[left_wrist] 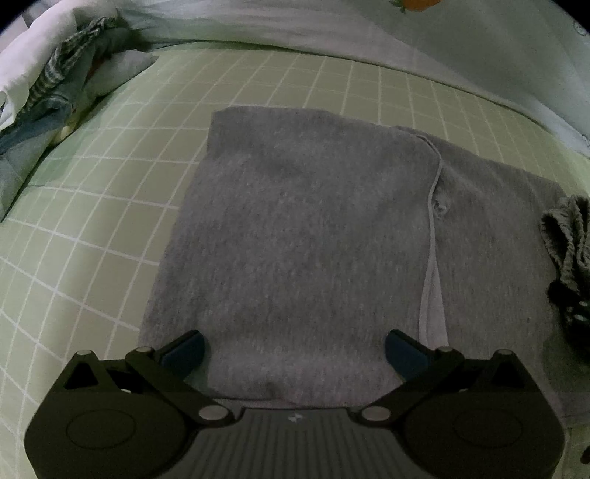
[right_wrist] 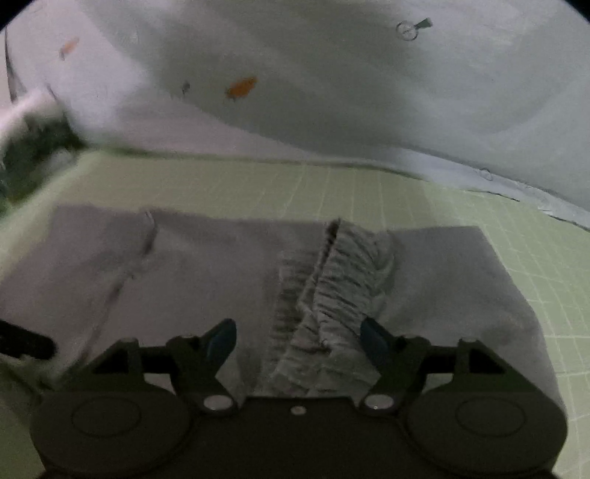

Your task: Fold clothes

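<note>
A grey garment (left_wrist: 302, 228) lies folded flat on the bed, a seam running down its right part. My left gripper (left_wrist: 295, 350) hovers over its near edge, open, with both fingers wide apart and nothing pinched. In the right wrist view the same grey garment (right_wrist: 191, 280) spreads across the sheet, and its ribbed elastic waistband (right_wrist: 332, 280) is bunched up in a ridge. My right gripper (right_wrist: 298, 341) stands open with the waistband lying between its fingers; the pads do not press on it. The waistband (left_wrist: 568, 235) also shows at the right edge of the left wrist view.
The bed has a green sheet with white checks (left_wrist: 92, 228). A white duvet with orange prints (left_wrist: 332, 22) is heaped along the far side. A pile of striped and blue clothes (left_wrist: 62, 81) sits at the far left.
</note>
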`<state>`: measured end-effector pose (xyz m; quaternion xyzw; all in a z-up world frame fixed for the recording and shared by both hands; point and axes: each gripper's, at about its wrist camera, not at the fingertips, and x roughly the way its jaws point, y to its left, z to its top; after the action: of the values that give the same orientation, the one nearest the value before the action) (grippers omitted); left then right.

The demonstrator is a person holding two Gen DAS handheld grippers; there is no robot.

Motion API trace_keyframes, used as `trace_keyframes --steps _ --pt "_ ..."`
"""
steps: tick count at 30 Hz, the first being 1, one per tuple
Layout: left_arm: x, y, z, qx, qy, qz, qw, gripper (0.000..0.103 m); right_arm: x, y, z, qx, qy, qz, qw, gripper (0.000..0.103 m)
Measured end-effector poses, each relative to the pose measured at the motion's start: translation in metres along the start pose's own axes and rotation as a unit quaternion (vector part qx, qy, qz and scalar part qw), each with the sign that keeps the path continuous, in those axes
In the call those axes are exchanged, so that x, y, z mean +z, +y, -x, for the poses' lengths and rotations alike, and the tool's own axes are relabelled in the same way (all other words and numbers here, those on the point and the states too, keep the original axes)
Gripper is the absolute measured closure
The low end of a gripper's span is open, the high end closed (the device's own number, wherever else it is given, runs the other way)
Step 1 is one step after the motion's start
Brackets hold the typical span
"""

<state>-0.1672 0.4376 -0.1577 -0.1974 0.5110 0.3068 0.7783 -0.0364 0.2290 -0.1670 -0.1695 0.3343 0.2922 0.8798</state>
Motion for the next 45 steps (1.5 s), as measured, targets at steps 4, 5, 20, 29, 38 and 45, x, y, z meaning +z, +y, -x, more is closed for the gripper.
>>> trace_keyframes --steps 4,5,20,29,38,45 --pt "-0.002 0.0 -0.001 -0.001 -0.007 -0.002 1.0 0.0 0.001 -0.006 -0.008 -0.013 0.005 -0.032 0.999 0.05" --pt "-0.002 0.0 0.0 -0.001 -0.009 -0.002 1.0 0.0 0.002 -0.01 -0.006 -0.007 0.001 -0.043 0.999 0.054" --pt "-0.005 0.0 0.001 -0.004 -0.013 -0.01 0.9999 0.0 0.02 0.022 0.002 0.066 -0.005 -0.06 0.996 0.064" --pt "-0.005 -0.004 -0.001 0.0 -0.012 -0.01 0.9999 0.0 0.025 -0.056 0.043 -0.001 -0.035 -0.084 0.996 0.001" --pt "-0.002 -0.004 -0.003 0.004 0.0 -0.008 1.0 0.0 0.003 -0.149 -0.007 -0.008 0.066 -0.159 0.985 0.0" --pt "-0.002 -0.005 -0.004 0.005 0.001 -0.006 1.0 0.0 -0.003 -0.142 -0.019 -0.008 0.094 -0.161 0.982 0.0"
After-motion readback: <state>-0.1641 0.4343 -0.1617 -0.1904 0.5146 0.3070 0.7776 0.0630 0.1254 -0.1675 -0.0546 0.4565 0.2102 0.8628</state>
